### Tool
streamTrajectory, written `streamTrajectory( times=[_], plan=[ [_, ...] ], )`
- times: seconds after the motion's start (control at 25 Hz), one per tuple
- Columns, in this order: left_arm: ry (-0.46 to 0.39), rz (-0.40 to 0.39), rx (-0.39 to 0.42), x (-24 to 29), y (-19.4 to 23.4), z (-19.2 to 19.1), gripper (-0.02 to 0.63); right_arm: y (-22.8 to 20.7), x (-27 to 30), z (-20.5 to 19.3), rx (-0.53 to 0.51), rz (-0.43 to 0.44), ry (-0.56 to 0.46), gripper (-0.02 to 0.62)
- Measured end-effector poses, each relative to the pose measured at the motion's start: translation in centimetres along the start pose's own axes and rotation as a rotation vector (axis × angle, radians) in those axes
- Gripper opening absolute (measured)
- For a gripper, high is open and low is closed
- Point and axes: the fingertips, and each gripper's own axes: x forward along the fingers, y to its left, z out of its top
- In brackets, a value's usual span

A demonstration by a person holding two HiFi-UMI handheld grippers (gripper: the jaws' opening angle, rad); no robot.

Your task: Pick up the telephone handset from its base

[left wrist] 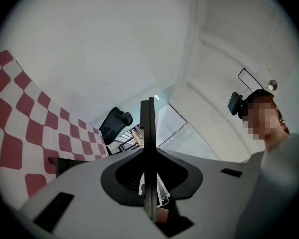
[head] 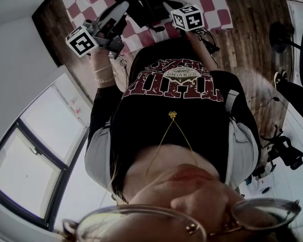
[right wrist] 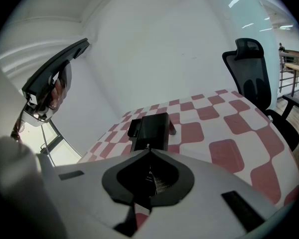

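Observation:
The black telephone base (right wrist: 152, 131) sits on the red-and-white checked table (right wrist: 229, 128), its cradle side facing my right gripper (right wrist: 149, 156). That gripper hovers just short of the base, jaws together with nothing between them. My left gripper (left wrist: 148, 183) is shut on the handset (left wrist: 148, 133), which shows edge-on as a thin black upright bar. From the right gripper view the handset (right wrist: 57, 66) hangs lifted at the upper left, off the base. In the head view the left gripper (head: 111, 26) and right gripper (head: 171, 11) flank the base (head: 151, 1).
A black office chair (right wrist: 254, 78) stands at the table's far right side and shows again as the chair (left wrist: 114, 123) past the table edge. Wooden floor (head: 247, 39) surrounds the table. A large window (head: 30, 150) is on the left. The person's torso fills the head view.

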Motion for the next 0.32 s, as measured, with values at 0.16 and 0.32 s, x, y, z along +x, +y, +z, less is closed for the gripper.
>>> streamTrajectory(
  times=[0.16, 0.32],
  plan=[
    [0.007, -0.003, 0.006, 0.15, -0.07, 0.05, 0.08, 0.11, -0.01, -0.03, -0.001, 0.002, 0.003, 0.02],
    [0.007, -0.003, -0.015, 0.08, 0.24, -0.21, 0.08, 0.31, 0.02, -0.05, -0.007, 0.007, 0.008, 0.02]
  ],
)
